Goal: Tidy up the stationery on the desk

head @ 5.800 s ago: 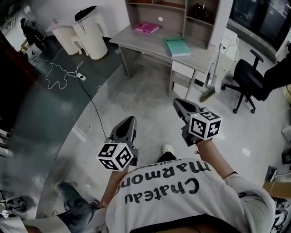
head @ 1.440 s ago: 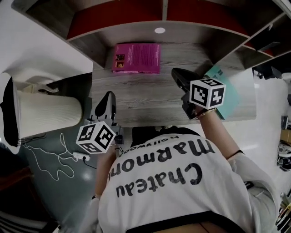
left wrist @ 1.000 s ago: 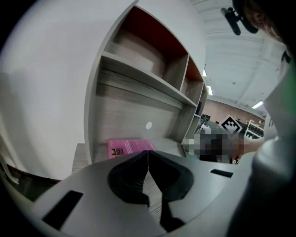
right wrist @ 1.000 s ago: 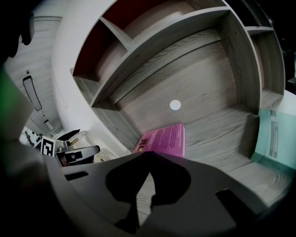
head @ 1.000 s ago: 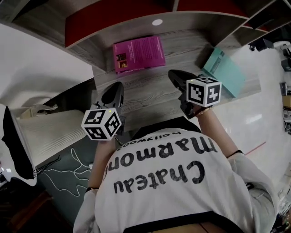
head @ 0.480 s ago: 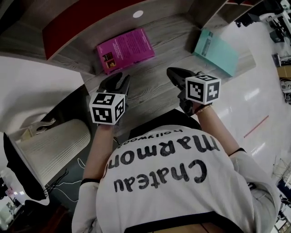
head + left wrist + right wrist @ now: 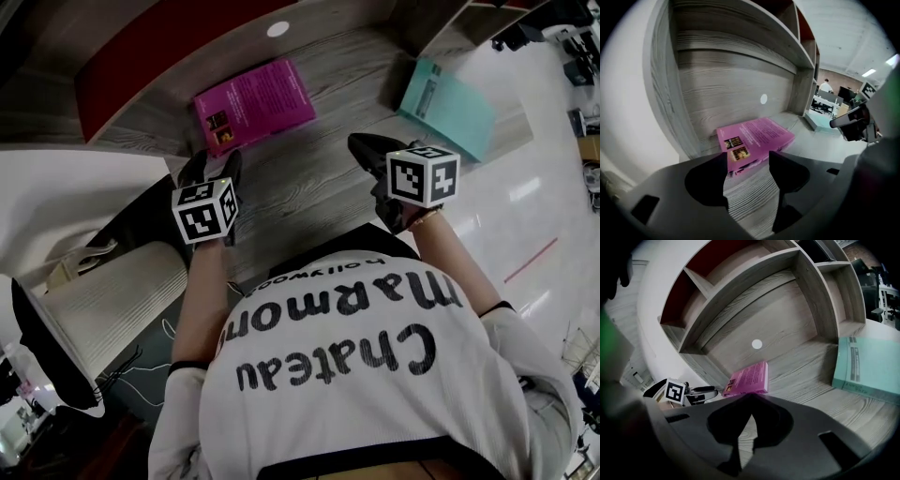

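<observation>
1. The left gripper (image 7: 747,165) hovers over the counter's (image 7: 319,183) left end; its jaws have just been opening and now stand released, with nothing pinched between them; the pink book's (image 7: 754,138) near corner lies just beyond the gap.
2. The right gripper (image 7: 749,420) is clenched shut and empty, above the counter's front edge.
3. The teal book (image 7: 448,106) lies flat at the counter's right end, well apart from the pink one.
</observation>
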### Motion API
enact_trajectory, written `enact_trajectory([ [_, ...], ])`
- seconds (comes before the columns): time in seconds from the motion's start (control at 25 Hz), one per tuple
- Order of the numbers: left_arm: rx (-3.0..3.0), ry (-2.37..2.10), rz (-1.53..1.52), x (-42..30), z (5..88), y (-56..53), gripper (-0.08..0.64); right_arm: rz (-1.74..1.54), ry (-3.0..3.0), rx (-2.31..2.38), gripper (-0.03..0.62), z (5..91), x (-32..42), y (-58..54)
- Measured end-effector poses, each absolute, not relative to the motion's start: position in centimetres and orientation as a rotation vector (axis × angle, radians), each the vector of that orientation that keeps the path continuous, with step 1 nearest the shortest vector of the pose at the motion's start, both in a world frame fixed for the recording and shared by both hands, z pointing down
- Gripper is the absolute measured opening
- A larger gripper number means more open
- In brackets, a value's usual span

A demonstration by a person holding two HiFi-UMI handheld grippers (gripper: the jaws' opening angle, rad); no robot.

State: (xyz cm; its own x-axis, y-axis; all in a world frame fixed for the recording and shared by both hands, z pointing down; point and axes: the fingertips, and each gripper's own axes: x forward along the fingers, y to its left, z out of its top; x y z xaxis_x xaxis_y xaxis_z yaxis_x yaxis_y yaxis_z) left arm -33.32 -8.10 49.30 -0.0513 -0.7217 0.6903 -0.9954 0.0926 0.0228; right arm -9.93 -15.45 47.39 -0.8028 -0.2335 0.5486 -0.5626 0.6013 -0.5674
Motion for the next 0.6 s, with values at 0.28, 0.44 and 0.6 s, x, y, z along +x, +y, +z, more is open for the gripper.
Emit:
enact_trajectory([
  [0.28,1.545,-1.822,0.609,-36.3,51.7,-7.9,0.276,1.057,-2.403,0.623,0.014,47.4,-9.8,-16.6],
  [0.44,1.494,-1.787,0.464,-36.4,52.6,-9.2,0.276,1.055,-2.397,0.619,0.014,47.6,-9.7,-17.0],
  [0.6,1.402,-1.800,0.354,-37.1,53.4,-10.3,0.276,1.053,-2.399,0.619,0.014,47.5,-9.7,-17.3],
])
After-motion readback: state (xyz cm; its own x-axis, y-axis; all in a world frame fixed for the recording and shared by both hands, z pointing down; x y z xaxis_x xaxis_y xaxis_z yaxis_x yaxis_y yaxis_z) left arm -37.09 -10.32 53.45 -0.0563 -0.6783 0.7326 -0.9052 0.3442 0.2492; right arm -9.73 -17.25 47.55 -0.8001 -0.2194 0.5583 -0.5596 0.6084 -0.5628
